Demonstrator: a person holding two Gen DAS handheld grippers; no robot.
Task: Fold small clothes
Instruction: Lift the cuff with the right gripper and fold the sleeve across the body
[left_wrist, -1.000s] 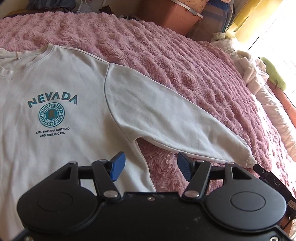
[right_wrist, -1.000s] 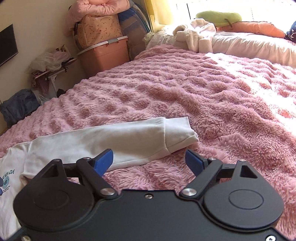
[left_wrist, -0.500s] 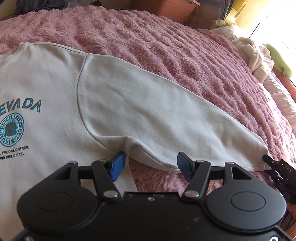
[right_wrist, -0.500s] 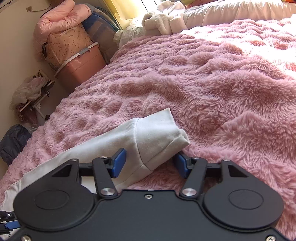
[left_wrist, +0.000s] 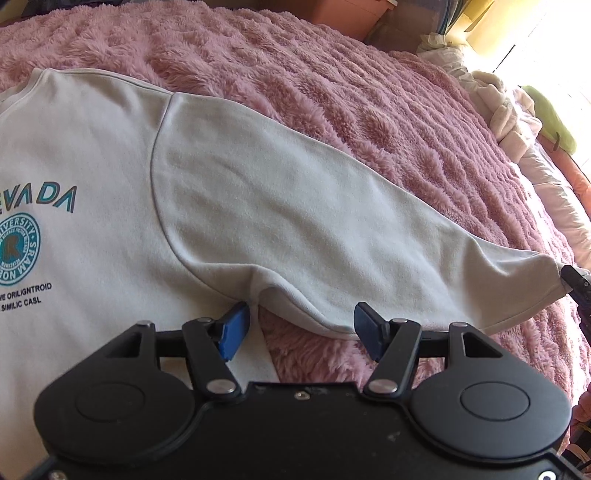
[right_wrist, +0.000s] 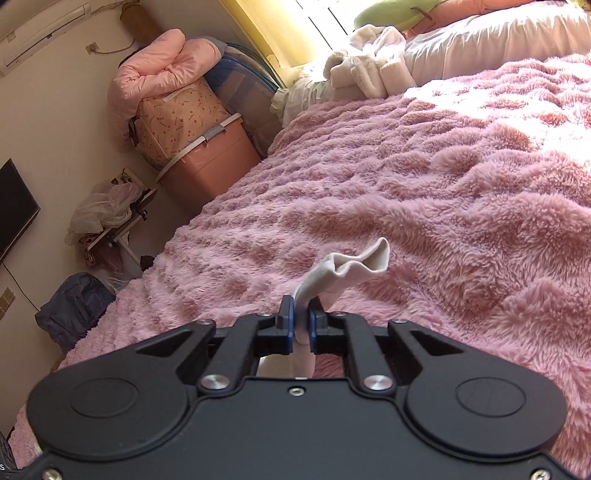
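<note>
Our right gripper (right_wrist: 302, 326) has just pinched the cuff (right_wrist: 354, 266); the shirt (left_wrist: 110, 177) lies on the bed (left_wrist: 369, 92). Left gripper (left_wrist: 301, 326) fingers spread near the armpit, so the sleeve fold can begin.

A white sweatshirt (left_wrist: 110, 177) printed with teal lettering lies flat on the pink fuzzy blanket (left_wrist: 369, 92) of the bed. Its sleeve (left_wrist: 314, 229) stretches away from the body. The left gripper (left_wrist: 301, 332) hovers at the armpit, jaws spread wide. Past the sleeve's cuff, the right gripper (left_wrist: 576, 280) shows only as a dark tip.
</note>
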